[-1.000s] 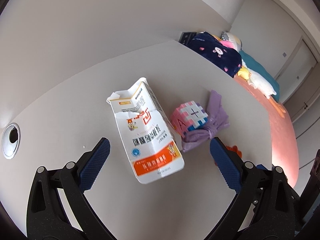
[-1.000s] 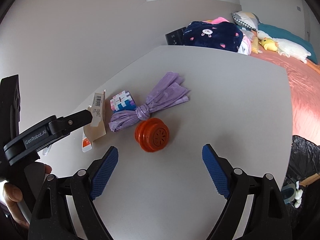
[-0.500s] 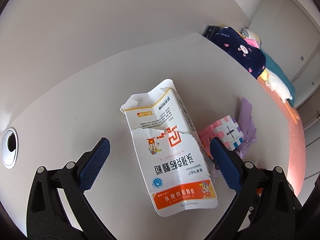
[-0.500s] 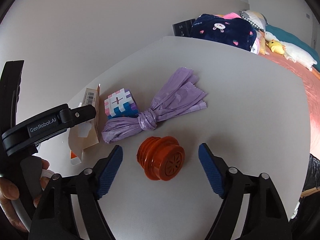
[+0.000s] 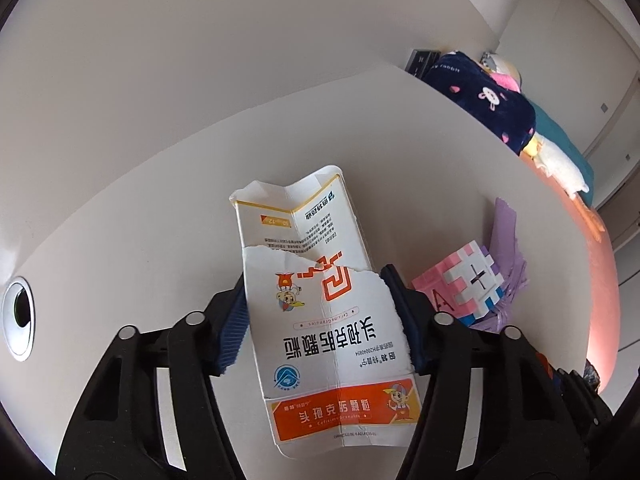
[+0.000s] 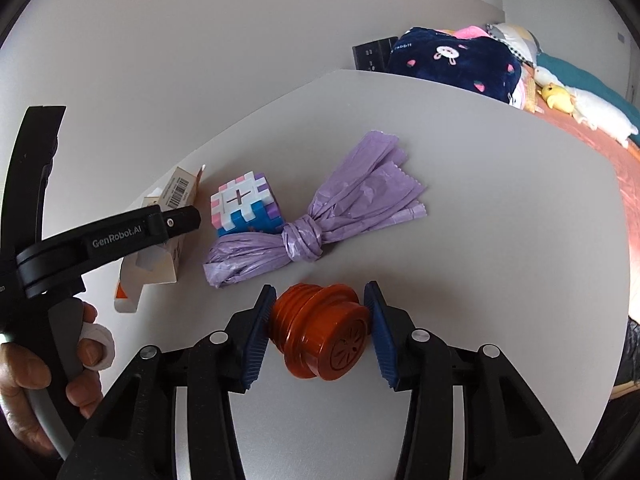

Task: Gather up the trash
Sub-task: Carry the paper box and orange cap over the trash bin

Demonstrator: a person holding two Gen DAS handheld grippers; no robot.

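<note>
My left claw [image 5: 320, 320] is clamped on the torn carton [image 5: 320, 304], right claw [image 6: 320, 328] pinching the orange cap [image 6: 320, 332] (both low on the bench [image 6: 500, 260]). Lift each straight up, squeeze steady. Puzzle cube [image 6: 246, 204] and knotted purple bag [image 6: 316, 220] sit just beyond, close enough to snag.

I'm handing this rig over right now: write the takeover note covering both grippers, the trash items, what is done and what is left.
Left gripper: shut on the torn medicine box, pads on both its sides; box at table level.
Right gripper: pads against both sides of the orange ribbed cap, which lies on its side on the table.
Knotted purple bag and puzzle cube lie untouched between the two.
Done: both grasps made.
Left: lift box and cap, carry them to a bin (none clearly visible), then deal with the purple bag.
</note>
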